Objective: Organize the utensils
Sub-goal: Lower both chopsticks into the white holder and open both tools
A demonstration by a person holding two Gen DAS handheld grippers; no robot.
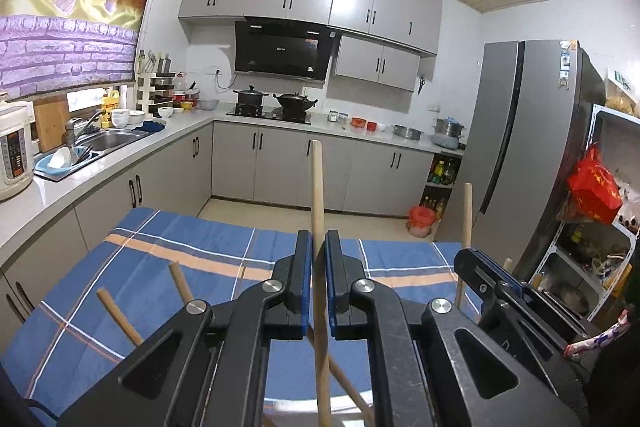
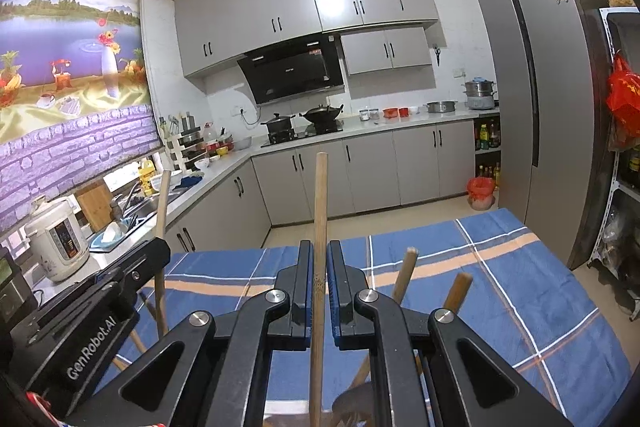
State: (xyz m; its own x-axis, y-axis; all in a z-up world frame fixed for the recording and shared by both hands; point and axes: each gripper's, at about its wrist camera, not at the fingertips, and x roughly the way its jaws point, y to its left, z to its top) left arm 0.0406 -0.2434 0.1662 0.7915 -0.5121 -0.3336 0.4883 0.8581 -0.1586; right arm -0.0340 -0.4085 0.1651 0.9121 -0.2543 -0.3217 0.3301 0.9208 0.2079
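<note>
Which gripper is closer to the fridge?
Right. The right gripper sits on the fridge side of the table; the left gripper is beside it, toward the sink.

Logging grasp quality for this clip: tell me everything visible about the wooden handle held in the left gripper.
The wooden handle is a slim, round, pale, unpainted stick with a blunt, flat-cut top. It stands nearly upright, clamped between the blue-padded fingers of the left gripper, rising well above them and running down below out of view, so its working end is hidden. It hangs over the blue plaid cloth; lower down another wooden handle crosses it, contact unclear.
</note>
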